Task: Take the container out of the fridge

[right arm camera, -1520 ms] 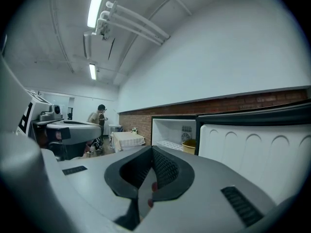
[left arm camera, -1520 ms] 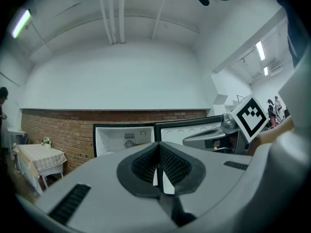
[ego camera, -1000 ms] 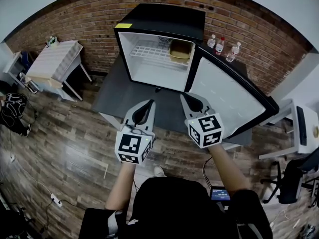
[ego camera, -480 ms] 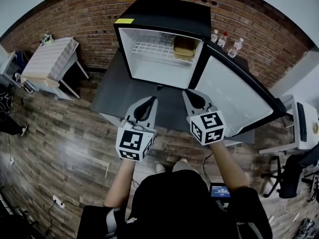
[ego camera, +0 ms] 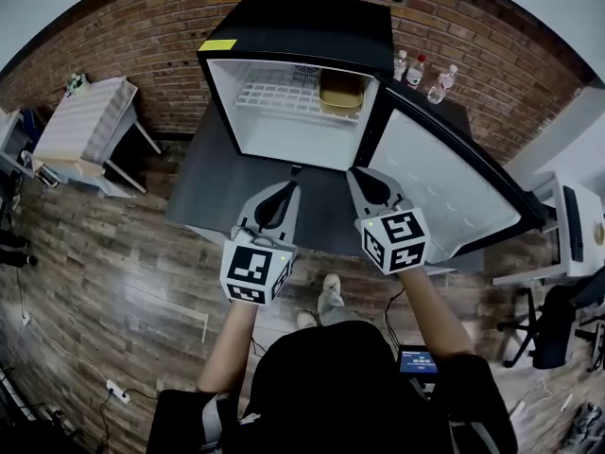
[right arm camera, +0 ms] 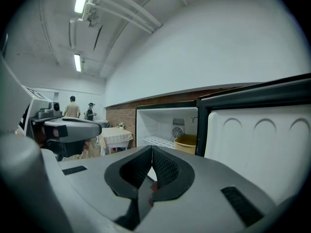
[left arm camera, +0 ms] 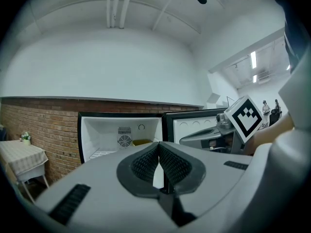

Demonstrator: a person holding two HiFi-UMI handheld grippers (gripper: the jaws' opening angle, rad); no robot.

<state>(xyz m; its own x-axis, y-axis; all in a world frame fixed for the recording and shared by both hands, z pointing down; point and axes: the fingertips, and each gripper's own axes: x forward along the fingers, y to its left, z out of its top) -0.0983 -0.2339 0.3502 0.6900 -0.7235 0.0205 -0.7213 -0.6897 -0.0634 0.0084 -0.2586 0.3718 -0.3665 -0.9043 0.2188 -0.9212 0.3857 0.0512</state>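
Left tool (ego camera: 285, 191) and right tool (ego camera: 355, 177), both with jaws together and empty, face one open fridge (ego camera: 302, 31) holding one yellow container (ego camera: 341, 93); three bottles (ego camera: 419, 72) stand to its right.

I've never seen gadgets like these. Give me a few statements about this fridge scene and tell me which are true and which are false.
1. The black mini fridge has its door standing open. True.
2. The yellowish tub-shaped container sits on the white wire shelf inside. True.
3. The left gripper holds the container. False: its jaws are shut on nothing, outside the fridge.
4. The right gripper has its jaws wide apart. False: they are shut and empty.
5. The clear plastic bottles stand inside the fridge. False: they stand outside, beside it.
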